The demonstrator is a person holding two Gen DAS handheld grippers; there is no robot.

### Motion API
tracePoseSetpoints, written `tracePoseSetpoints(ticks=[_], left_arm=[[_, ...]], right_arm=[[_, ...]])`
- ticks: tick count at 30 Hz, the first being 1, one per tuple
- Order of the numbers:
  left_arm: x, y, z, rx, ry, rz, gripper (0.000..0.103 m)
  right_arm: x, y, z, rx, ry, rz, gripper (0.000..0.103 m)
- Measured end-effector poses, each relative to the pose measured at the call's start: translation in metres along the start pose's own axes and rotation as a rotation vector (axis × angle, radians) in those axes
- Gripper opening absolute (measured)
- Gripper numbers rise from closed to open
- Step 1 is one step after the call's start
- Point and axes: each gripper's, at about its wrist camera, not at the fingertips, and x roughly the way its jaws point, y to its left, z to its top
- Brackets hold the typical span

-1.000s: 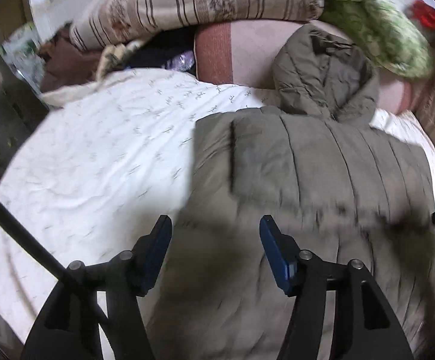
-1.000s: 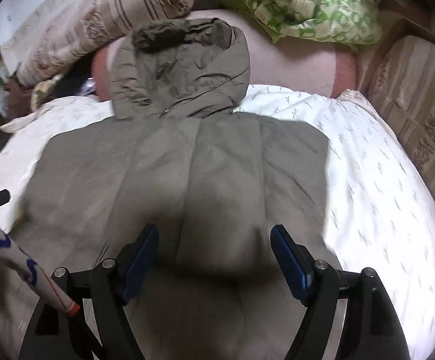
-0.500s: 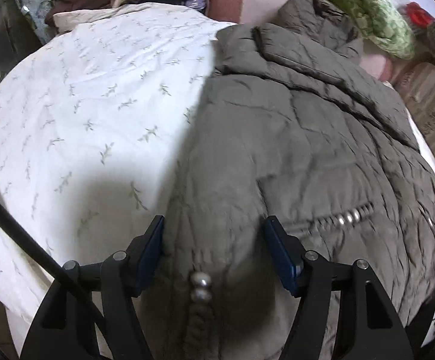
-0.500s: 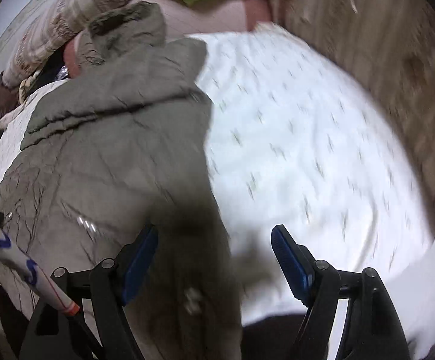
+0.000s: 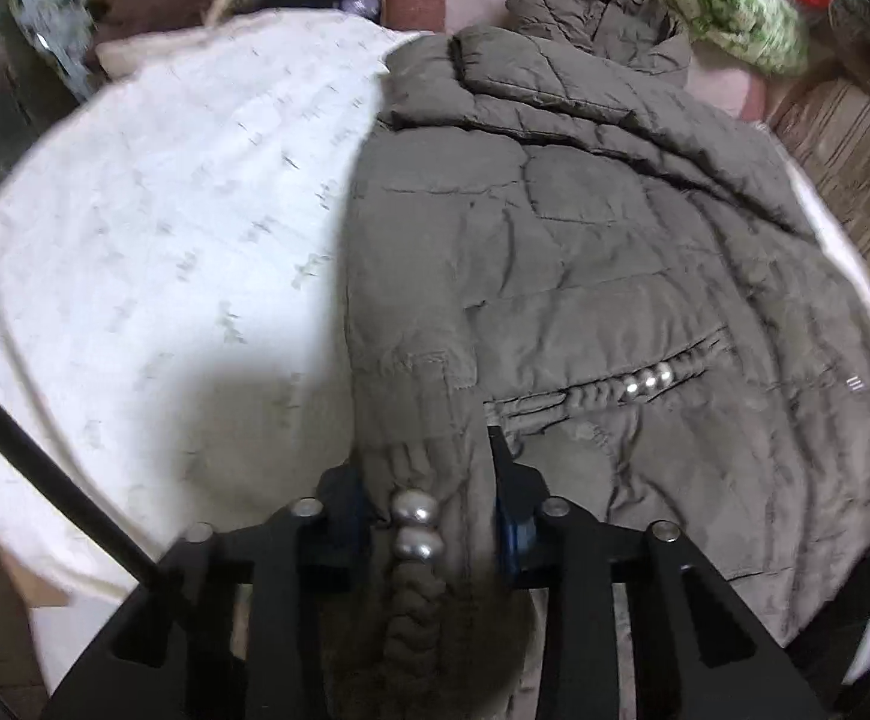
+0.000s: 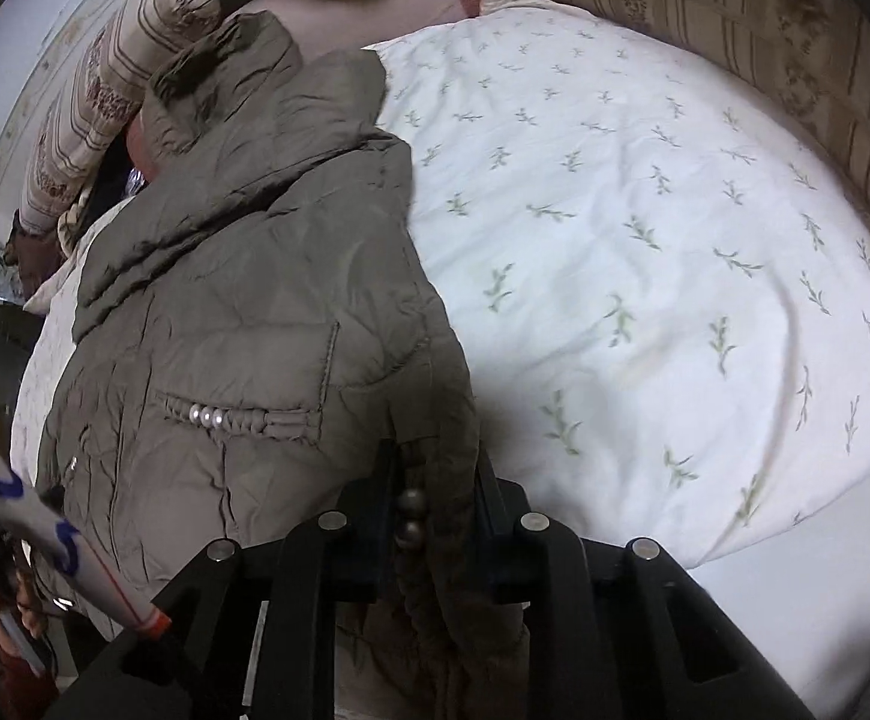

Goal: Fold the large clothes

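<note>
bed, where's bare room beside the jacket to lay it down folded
Bare sheet lies right of the jacket, out to the striped cushion. Another bare patch lies on its left side. The head end is crowded: pillow, green quilt.

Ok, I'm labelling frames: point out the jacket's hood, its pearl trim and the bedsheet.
hood [image 6: 237,78], right wrist view, its puffy crown.
pearl trim [image 6: 207,417], right wrist view, middle pearl.
bedsheet [image 6: 645,192], right wrist view, bare printed fabric.

Bunched cuff of the quilted jacket [image 5: 585,252] hiding the inner faces of the left gripper [image 5: 429,516] jaws. Same at the right gripper [image 6: 435,510]. Jacket hem cut off at 6 o'clock. Bedsheet [image 5: 153,228] print smeared by blur toward 9 o'clock.
</note>
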Motion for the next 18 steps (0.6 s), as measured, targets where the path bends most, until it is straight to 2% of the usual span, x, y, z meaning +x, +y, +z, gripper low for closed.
tracePoseSetpoints(ticks=[2, 4, 6, 9, 11, 15, 18], left_arm=[[-0.011, -0.003, 0.001, 0.015, -0.025, 0.041, 0.037], [-0.032, -0.004, 0.003, 0.015, -0.057, 0.065, 0.041], [-0.053, -0.004, 0.006, 0.009, -0.105, 0.073, 0.046], [-0.081, -0.010, 0.019, 0.012, -0.189, 0.067, 0.063], [-0.091, -0.018, 0.035, 0.019, -0.240, 0.060, 0.067], [-0.083, -0.037, 0.072, 0.004, -0.274, 0.041, 0.071], [-0.062, -0.048, 0.103, -0.030, -0.265, -0.031, 0.071]], right_arm=[[-0.009, 0.004, -0.001, -0.014, -0.033, -0.039, 0.037], [-0.020, 0.010, -0.003, -0.031, -0.055, -0.055, 0.041], [-0.041, 0.023, -0.008, -0.065, -0.096, -0.035, 0.049], [-0.074, 0.049, -0.011, -0.144, -0.148, 0.020, 0.056], [-0.090, 0.072, -0.007, -0.195, -0.165, 0.061, 0.065], [-0.102, 0.116, 0.008, -0.238, -0.164, 0.149, 0.070], [-0.095, 0.157, 0.028, -0.249, -0.141, 0.184, 0.071]])
